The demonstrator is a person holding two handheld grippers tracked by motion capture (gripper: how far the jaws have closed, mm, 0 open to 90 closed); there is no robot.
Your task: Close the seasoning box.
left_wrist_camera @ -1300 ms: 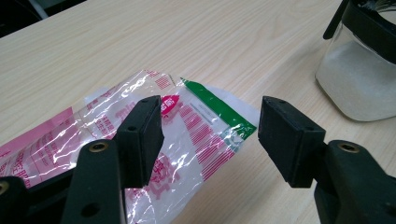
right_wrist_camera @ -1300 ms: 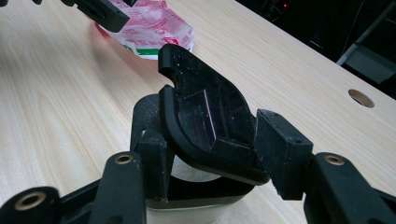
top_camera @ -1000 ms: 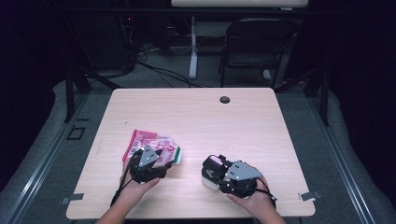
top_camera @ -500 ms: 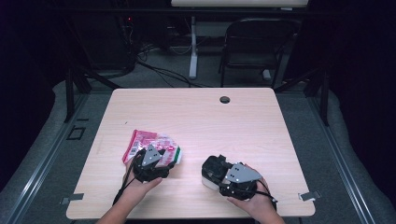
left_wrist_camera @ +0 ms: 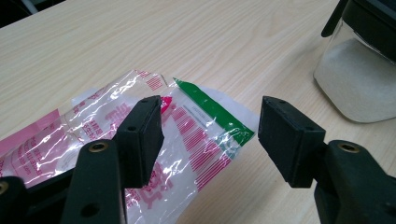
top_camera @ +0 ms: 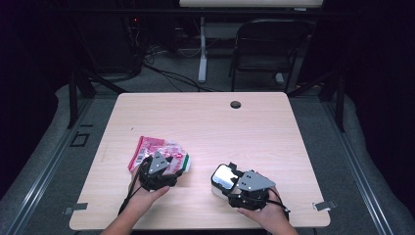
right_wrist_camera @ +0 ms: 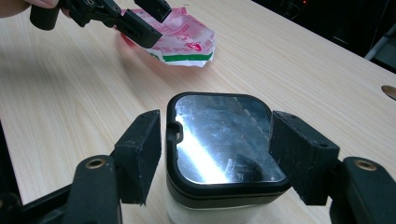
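We see the right gripper [right_wrist_camera: 215,154] with its jaws just opened wider around the jar [right_wrist_camera: 224,154]. The pads now stand beside the jar's black lid [right_wrist_camera: 224,140], which sits between them.

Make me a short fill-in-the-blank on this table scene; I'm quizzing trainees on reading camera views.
1. The jar between the right tool's jaws has a shiny ____ lid.
2. The plastic bag under the left tool has a ____ strip along its end.
3. The left tool's jaws stand ____.

Missing words: black-rimmed; green; open

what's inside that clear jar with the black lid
White powder or grains fill the clear square jar partway, seen through its wall in the left gripper view. From above, the black mirror-topped lid covers the contents.
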